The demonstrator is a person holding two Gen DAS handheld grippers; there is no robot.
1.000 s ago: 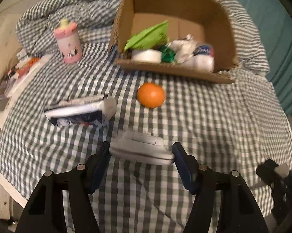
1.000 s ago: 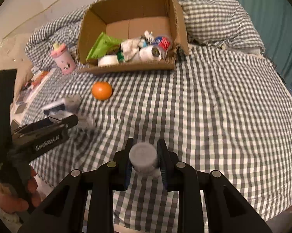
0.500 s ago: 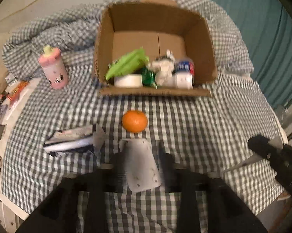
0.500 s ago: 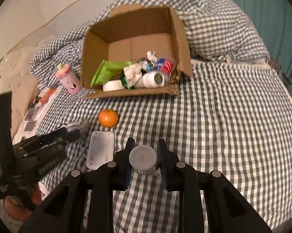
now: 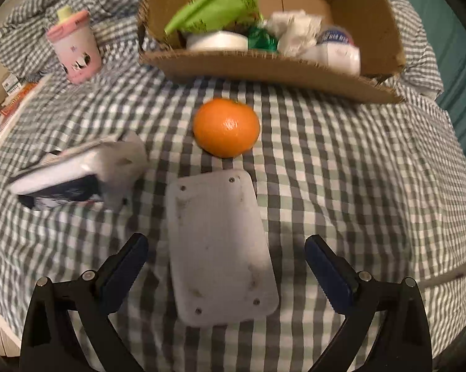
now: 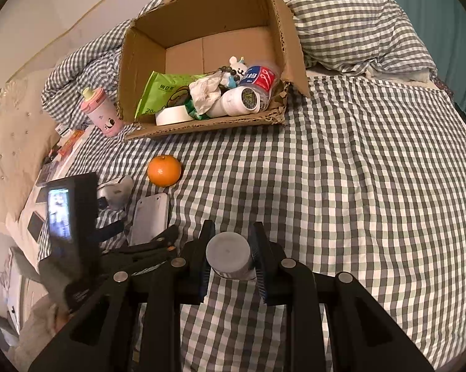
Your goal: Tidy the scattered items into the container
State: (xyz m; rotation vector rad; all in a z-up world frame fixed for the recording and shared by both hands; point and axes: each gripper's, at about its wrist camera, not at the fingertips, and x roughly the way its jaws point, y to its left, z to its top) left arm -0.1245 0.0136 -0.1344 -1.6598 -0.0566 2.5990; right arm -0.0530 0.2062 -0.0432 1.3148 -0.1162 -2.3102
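While the left gripper (image 5: 225, 259) hung over the checked bedcover (image 5: 357, 186), its jaws stood wide and were closing, with the flat white plate (image 5: 220, 248) lying between them; neither blue pad (image 5: 326, 266) touched it, and a clear gap showed on each side. Left of that plate lay a white and dark packet (image 5: 74, 176), blurred, and farther back on the left a pink cup (image 5: 74, 49) stood upright on the cover. Just beyond the plate's far edge sat the orange (image 5: 226, 127), apart from it, and behind the orange was the cardboard box (image 5: 264, 68), its low front wall facing the camera. Inside it I could make out a green pouch (image 5: 214, 9), a roll of white tape (image 5: 216, 40), crumpled white paper (image 5: 295, 28) and a white bottle (image 5: 335, 52).

From the right wrist view, the right gripper (image 6: 230, 255) was clamped narrow on a small grey-capped jar (image 6: 228, 254), both pads pressed against its sides, held above the bedcover near the bed's front edge and well short of the box (image 6: 202, 124). The left gripper's black body (image 6: 74, 217) showed at the left of that view, over the plate.
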